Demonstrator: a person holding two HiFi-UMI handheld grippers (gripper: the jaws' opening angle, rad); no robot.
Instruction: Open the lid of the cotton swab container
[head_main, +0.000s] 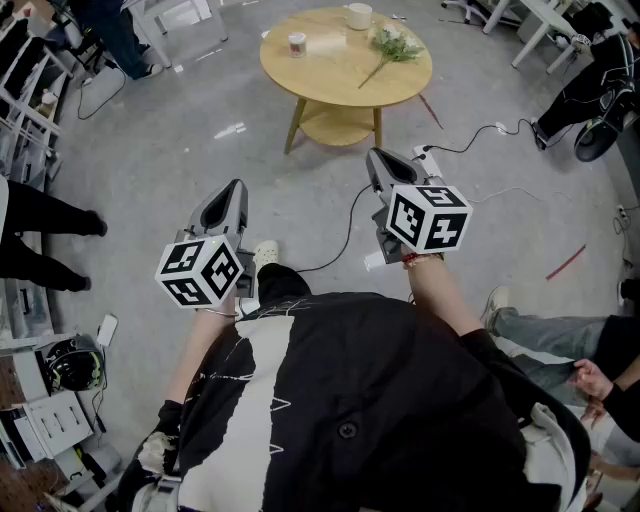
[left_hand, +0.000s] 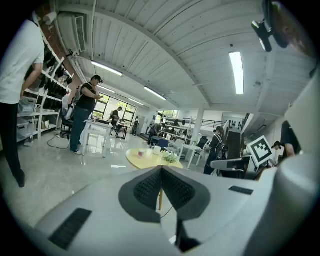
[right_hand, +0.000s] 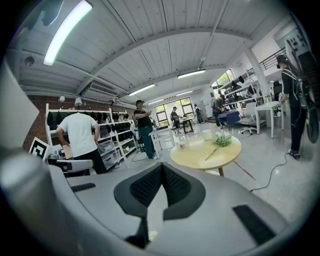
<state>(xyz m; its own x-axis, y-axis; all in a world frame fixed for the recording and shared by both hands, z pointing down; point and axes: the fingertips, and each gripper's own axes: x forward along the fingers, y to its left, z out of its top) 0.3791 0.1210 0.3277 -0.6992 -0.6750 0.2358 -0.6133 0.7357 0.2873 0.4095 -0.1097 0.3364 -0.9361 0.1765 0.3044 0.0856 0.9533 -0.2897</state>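
Observation:
The cotton swab container (head_main: 297, 43), a small jar with a reddish label, stands on the left part of a round wooden table (head_main: 330, 75) across the floor. It also shows in the left gripper view (left_hand: 141, 153) and the right gripper view (right_hand: 182, 145). My left gripper (head_main: 234, 188) and right gripper (head_main: 377, 157) are held side by side in the air, well short of the table and pointing toward it. Both are shut with nothing between the jaws, as seen at the left gripper (left_hand: 161, 169) and the right gripper (right_hand: 162, 166).
A white cup (head_main: 358, 16) and a flower sprig (head_main: 393, 45) share the tabletop. Cables (head_main: 480, 135) trail over the grey floor right of the table. People stand at the left by shelves (right_hand: 80, 135) and at white desks (left_hand: 97, 130). A seated person's legs (head_main: 545, 335) lie at my right.

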